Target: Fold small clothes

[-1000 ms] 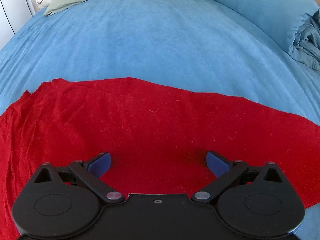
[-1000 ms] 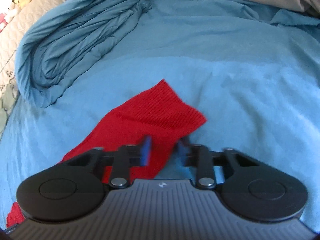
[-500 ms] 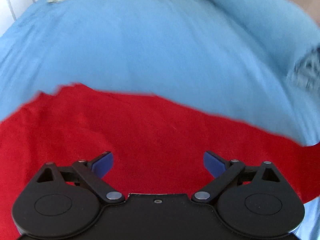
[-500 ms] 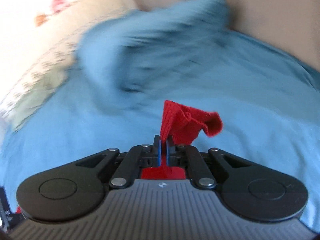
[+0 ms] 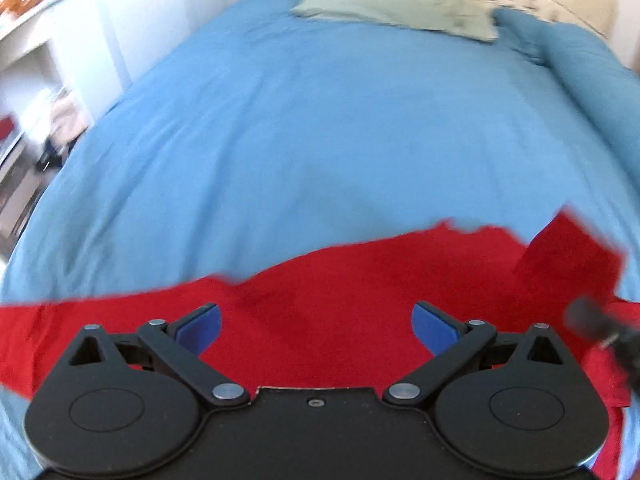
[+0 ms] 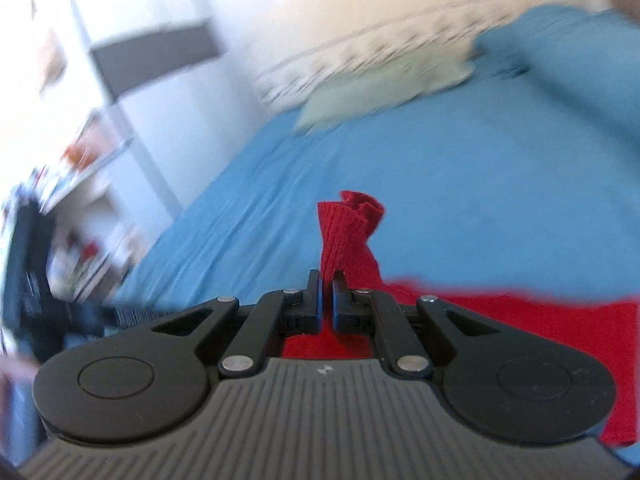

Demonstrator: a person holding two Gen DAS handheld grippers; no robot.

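Observation:
A red garment (image 5: 360, 292) lies spread on the blue bed sheet (image 5: 320, 128). My left gripper (image 5: 316, 326) is open and empty, its blue pads hovering just over the red cloth. My right gripper (image 6: 326, 294) is shut on the garment's ribbed cuff end (image 6: 348, 232), which stands bunched above the jaws; the rest of the garment (image 6: 520, 320) trails to the right below it. In the left wrist view that lifted end (image 5: 568, 256) rises at the right, with part of the right gripper (image 5: 600, 328) blurred beside it.
A pale green cloth (image 5: 392, 8) lies at the far end of the bed. A rolled blue duvet (image 5: 592, 76) lies along the right side. White shelves and furniture (image 6: 80, 168) stand left of the bed.
My right gripper closed on the garment's cuff end, lifted it and swung it leftward over the garment. My left gripper stayed open over the cloth while its view turned left.

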